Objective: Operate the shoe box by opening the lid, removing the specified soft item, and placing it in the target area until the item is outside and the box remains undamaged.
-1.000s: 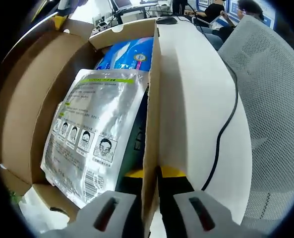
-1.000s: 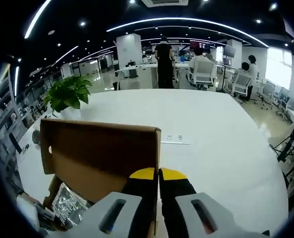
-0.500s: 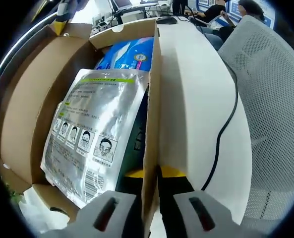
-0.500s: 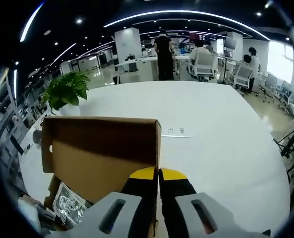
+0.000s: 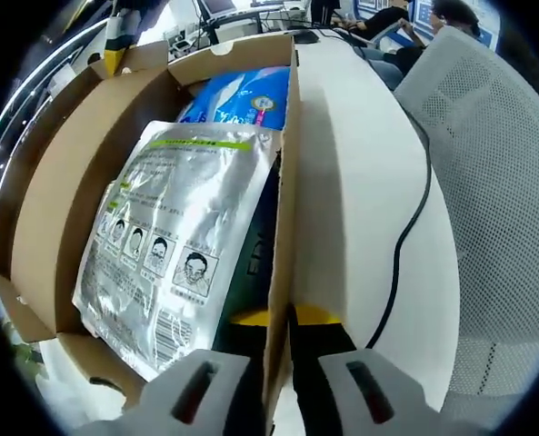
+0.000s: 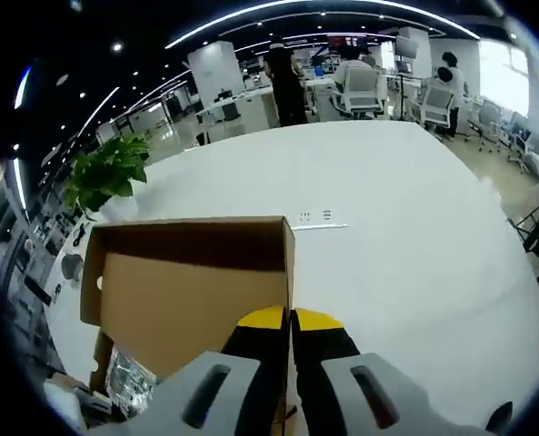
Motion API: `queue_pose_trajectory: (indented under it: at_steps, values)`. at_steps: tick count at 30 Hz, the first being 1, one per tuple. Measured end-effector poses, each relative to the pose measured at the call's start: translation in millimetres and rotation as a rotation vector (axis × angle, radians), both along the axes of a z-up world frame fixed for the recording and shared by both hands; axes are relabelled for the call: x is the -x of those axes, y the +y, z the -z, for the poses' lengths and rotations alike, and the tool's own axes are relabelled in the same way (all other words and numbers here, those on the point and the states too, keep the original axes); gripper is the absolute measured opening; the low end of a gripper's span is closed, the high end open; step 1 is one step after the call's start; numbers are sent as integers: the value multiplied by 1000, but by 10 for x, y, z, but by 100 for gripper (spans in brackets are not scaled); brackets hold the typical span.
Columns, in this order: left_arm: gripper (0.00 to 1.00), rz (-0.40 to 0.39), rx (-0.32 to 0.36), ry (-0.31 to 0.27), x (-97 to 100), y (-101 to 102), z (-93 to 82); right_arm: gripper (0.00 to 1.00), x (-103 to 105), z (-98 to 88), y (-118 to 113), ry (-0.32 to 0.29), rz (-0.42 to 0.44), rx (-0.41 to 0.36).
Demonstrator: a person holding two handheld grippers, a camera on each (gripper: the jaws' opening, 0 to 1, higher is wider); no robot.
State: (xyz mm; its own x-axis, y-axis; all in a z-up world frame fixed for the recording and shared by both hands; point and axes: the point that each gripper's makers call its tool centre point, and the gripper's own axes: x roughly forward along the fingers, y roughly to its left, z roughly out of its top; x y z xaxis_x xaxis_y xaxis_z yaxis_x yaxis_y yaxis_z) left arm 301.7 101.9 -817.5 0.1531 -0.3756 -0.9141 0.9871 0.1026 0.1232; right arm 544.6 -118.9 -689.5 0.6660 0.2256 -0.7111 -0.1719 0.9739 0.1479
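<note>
The brown cardboard shoe box point(image 5: 285, 182) stands open on the white table. Inside lies a silver foil pouch point(image 5: 174, 236) printed with mask pictures, on top of a dark green pack; a blue packet point(image 5: 242, 95) sits at the far end. My left gripper point(image 5: 281, 318) is shut on the box's right side wall. The lid point(image 5: 42, 200) leans out to the left. In the right gripper view, my right gripper point(image 6: 290, 320) is shut on the raised lid's point(image 6: 192, 291) edge, and a corner of the silver pouch point(image 6: 128, 377) peeks out below it.
A black cable point(image 5: 414, 227) runs over the white table point(image 5: 360, 182) beside a white mesh chair point(image 5: 505, 182). A potted plant point(image 6: 101, 177) stands at the table's point(image 6: 414, 272) far left. People and office chairs are far behind.
The lid has swung further back and outward, so more of the box's inside shows. Both grippers keep their hold, and the things inside have not moved.
</note>
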Motion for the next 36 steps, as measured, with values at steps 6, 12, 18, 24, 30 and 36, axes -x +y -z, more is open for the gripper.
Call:
queue_pose_trajectory:
  at_steps: [6,12,18,24,30,36]
  values:
    - [3,1,1,0,-1,5,-2,0,-133,98,-54,34,-1,42]
    - [3,3,1,-1,-1,6,-5,0,-34,106,-13,14,25,36]
    - [3,3,0,2,-2,8,-5,0,26,123,10,18,23,64]
    - [3,10,1,-5,2,6,-7,0,188,219,28,39,7,100]
    - [3,16,1,-12,2,6,-9,0,393,285,49,70,1,106]
    - [3,13,1,-10,0,5,-9,0,475,342,42,84,-21,98]
